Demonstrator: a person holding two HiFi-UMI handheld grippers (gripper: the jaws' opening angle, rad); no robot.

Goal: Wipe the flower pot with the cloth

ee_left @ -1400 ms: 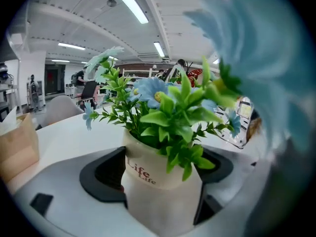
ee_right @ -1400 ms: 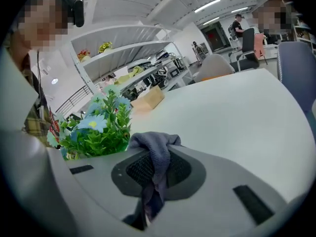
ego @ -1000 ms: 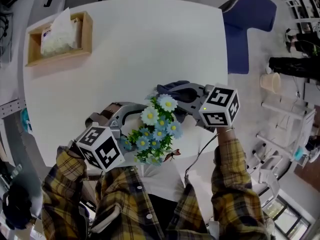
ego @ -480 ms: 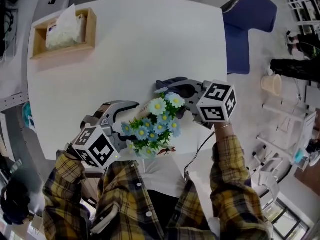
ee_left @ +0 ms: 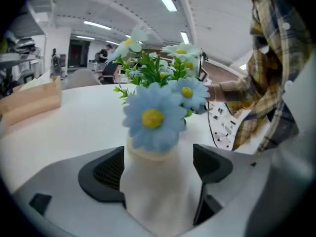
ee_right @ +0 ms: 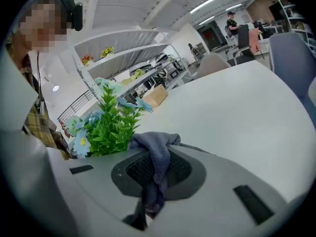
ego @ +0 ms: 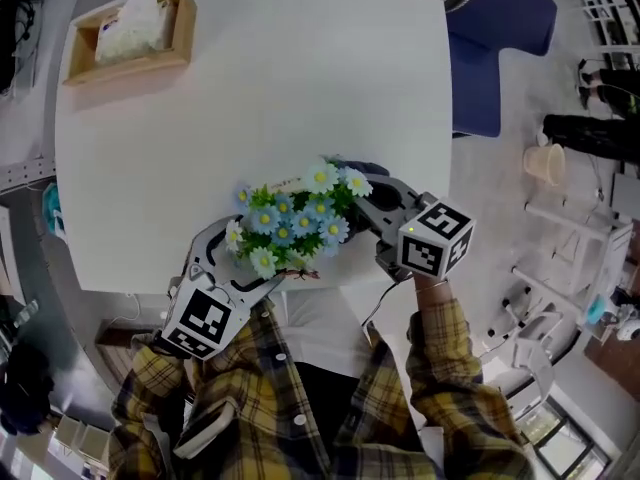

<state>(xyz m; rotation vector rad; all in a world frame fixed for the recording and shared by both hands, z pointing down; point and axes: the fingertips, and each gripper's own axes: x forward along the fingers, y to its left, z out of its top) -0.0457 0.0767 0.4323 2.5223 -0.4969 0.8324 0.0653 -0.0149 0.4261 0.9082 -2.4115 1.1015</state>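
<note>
My left gripper point(ee_left: 158, 168), wide, clamps white ceramic flower pot point(ee_left: 159, 194), just rolled | right gripper point(ee_right: 154, 171) pinches grey-blue cloth point(ee_right: 157, 146) | fresh side to wipe, I judge.

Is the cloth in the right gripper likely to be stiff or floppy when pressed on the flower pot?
Probably floppy: the cloth droops in folds over a pad of the right gripper. It looks thin, so likely light. It should wrap around the flower pot rather than push it.

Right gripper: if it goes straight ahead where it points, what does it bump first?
Probably the bare white table, passing beside the flowers; depth is hard to judge.
</note>
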